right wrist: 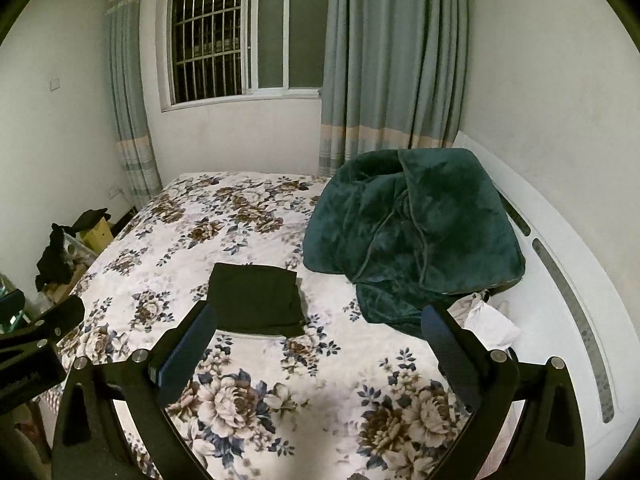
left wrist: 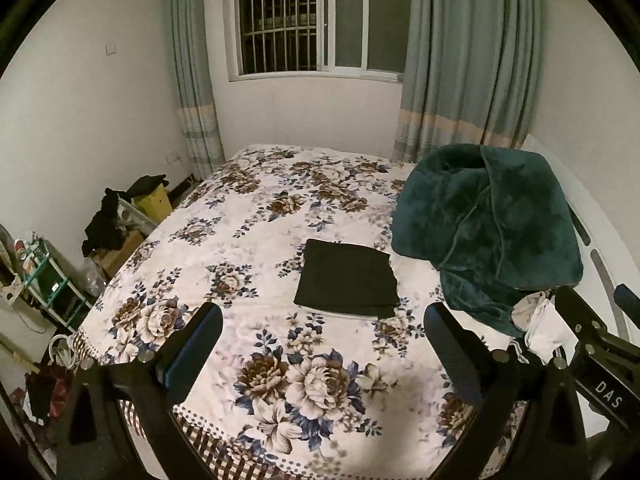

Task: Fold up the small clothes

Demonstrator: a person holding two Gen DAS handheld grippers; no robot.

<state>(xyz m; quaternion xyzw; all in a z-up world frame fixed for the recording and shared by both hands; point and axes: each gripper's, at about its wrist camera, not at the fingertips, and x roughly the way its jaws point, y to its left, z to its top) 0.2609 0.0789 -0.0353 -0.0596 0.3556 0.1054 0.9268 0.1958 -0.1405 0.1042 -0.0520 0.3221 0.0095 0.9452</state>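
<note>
- The left tool point(left wrist: 322, 328) is hovering over the near end of the bed point(left wrist: 248, 248), its fingers spread wide and gripping nothing.
- The right tool point(right wrist: 320, 330) is hanging beside it, likewise spread and pinching nothing.
- A folded black garment point(left wrist: 347, 279) is lying flat on the flowered bedspread at 12 o'clock, just beyond the fingertips.
- A green blanket point(left wrist: 488, 228) is sitting heaped at 2 o'clock, with pale clothes point(left wrist: 540, 324) tucked at its near edge.
- A window point(left wrist: 316, 20) is showing at the far wall between blue curtains point(left wrist: 468, 60).
</note>
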